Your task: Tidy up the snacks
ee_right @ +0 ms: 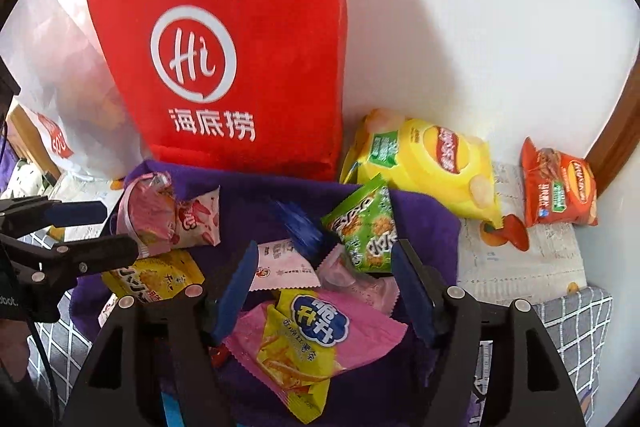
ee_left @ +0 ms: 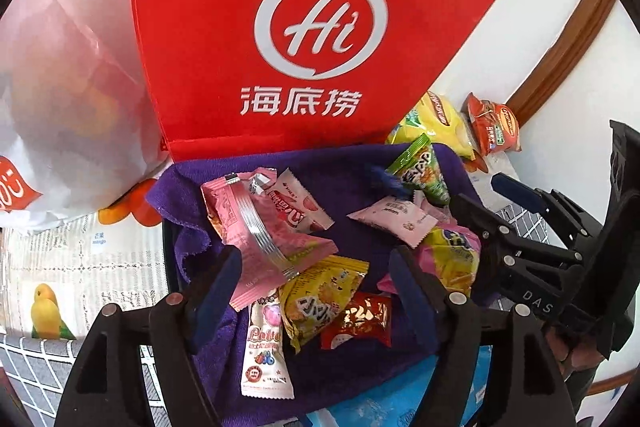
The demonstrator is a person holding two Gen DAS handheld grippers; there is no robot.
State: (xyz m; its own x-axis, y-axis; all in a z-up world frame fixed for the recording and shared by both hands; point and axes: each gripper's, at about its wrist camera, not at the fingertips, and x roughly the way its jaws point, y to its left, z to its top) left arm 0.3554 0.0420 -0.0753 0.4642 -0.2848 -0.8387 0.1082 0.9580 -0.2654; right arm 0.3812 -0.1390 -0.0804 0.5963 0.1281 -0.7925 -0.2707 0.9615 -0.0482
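Observation:
A purple cloth (ee_left: 352, 171) lines a dark container that holds several snack packets. Among them are a pink packet (ee_left: 256, 227), a yellow packet (ee_left: 320, 291), a small red packet (ee_left: 360, 319) and a white lollipop packet (ee_left: 264, 347). My left gripper (ee_left: 312, 287) hangs open over these and pinches nothing. My right gripper (ee_right: 324, 291) is open too, above a pink and yellow packet (ee_right: 304, 339). A green packet (ee_right: 364, 227) sits tilted at the back, beside a blurred blue thing (ee_right: 300, 223). Each gripper shows at the edge of the other's view.
A tall red paper bag (ee_right: 224, 67) stands right behind the container, with a white plastic bag (ee_left: 68, 107) to its left. A yellow chip bag (ee_right: 432, 163) and an orange chip bag (ee_right: 560, 183) lie against the white wall on the right. A wooden frame (ee_right: 616, 147) borders the far right.

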